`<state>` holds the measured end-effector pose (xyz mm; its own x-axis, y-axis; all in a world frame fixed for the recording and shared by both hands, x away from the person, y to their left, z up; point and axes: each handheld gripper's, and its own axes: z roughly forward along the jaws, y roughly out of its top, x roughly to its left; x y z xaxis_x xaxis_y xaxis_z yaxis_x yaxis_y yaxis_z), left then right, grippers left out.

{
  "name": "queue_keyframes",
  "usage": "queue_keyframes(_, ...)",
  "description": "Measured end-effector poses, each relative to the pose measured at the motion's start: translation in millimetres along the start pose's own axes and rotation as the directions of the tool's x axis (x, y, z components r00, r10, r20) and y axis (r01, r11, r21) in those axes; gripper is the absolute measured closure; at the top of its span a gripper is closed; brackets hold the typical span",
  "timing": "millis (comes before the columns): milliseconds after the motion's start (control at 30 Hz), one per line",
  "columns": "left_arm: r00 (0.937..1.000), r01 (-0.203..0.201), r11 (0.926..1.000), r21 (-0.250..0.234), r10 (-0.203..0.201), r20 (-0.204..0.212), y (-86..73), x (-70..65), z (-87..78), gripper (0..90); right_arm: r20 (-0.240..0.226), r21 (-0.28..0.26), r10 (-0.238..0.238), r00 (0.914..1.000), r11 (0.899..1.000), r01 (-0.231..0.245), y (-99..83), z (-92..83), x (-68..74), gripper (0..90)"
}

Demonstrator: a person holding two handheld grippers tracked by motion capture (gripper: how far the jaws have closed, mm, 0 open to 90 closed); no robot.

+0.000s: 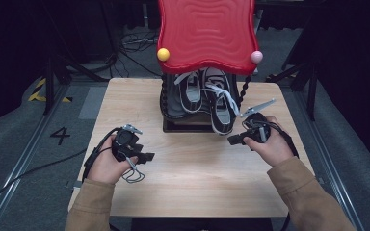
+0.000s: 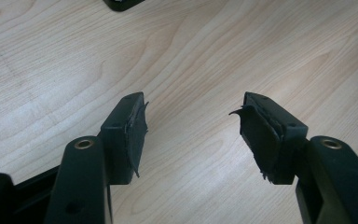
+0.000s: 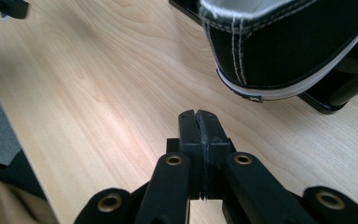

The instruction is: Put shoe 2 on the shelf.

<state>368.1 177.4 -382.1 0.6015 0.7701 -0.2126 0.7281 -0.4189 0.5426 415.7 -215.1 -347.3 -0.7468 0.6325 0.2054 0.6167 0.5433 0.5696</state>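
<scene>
Two black-and-white sneakers sit side by side on the low black shelf (image 1: 185, 126) of a small stand. The left sneaker (image 1: 190, 91) lies further in. The right sneaker (image 1: 220, 108) pokes out over the shelf's front edge, and its black canvas end (image 3: 284, 51) hangs just above the wood. My right gripper (image 1: 231, 140) (image 3: 199, 116) lies low on the table just right of and in front of that sneaker, pads pressed together with nothing between them. My left gripper (image 1: 147, 157) (image 2: 191, 135) rests at the table's left, jaws wide apart over bare wood.
A wavy red top (image 1: 207, 33) on twisted posts overhangs the sneakers, with a yellow ball (image 1: 163, 54) and a pink ball (image 1: 256, 57) at its front corners. The light wooden table (image 1: 197, 183) ends close behind the stand. Cables lie on the floor beyond.
</scene>
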Motion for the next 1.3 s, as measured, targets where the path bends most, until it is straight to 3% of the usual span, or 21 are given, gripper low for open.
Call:
queue_keyframes(233, 1.0000, 0.003, 1.0000, 0.005, -0.003, 0.000, -1.6, 0.7, 0.3, 41.3, 0.034, 0.017, -0.011, 0.9994, 1.000, 0.010, 3.4, 19.1, -3.9, 90.0)
queue_keyframes(567, 1.0000, 0.007, 1.0000, -0.002, -0.007, -0.006, -2.8, 1.9, -1.3, 41.2, 0.071, -0.042, 0.008, 0.9974, 0.999, -0.005, 8.4, 20.9, -4.9, 90.0)
queue_keyframes(800, 1.0000, -0.001, 1.0000, 0.006, 0.001, -0.003, -1.3, 0.3, -0.2, 41.2, 0.063, -0.111, 0.016, 0.9979, 0.994, -0.009, 16.0, 21.3, 1.5, 90.0)
queue_keyframes(900, 1.0000, -0.003, 1.0000, 0.005, 0.003, -0.003, -1.6, 0.7, -0.2, 41.2, 0.117, -0.134, 0.036, 0.9925, 0.991, -0.020, 20.5, 22.1, 1.1, 90.0)
queue_keyframes(967, 1.0000, 0.000, 1.0000, 0.003, 0.000, -0.003, -1.9, 0.9, 0.0, 41.2, 0.123, -0.141, 0.052, 0.9911, 0.989, -0.035, 23.7, 24.4, -4.2, 90.0)
queue_keyframes(1067, 1.0000, 0.005, 1.0000, 0.005, -0.005, -0.002, -2.2, 1.1, 0.0, 41.2, 0.200, -0.155, 0.052, 0.9784, 0.988, -0.021, 28.3, 26.4, -8.7, 90.0)
queue_keyframes(1167, 1.0000, 0.003, 1.0000, 0.006, -0.003, -0.004, -1.9, 1.2, 0.5, 41.2, 0.166, -0.177, 0.055, 0.9846, 0.984, -0.025, 35.4, 27.5, -12.3, 90.0)
queue_keyframes(1300, 1.0000, 0.002, 1.0000, 0.007, -0.002, -0.001, -1.7, 0.7, 1.5, 41.2, 0.201, -0.145, 0.014, 0.9795, 0.989, 0.015, 45.3, 34.9, -5.6, 90.0)
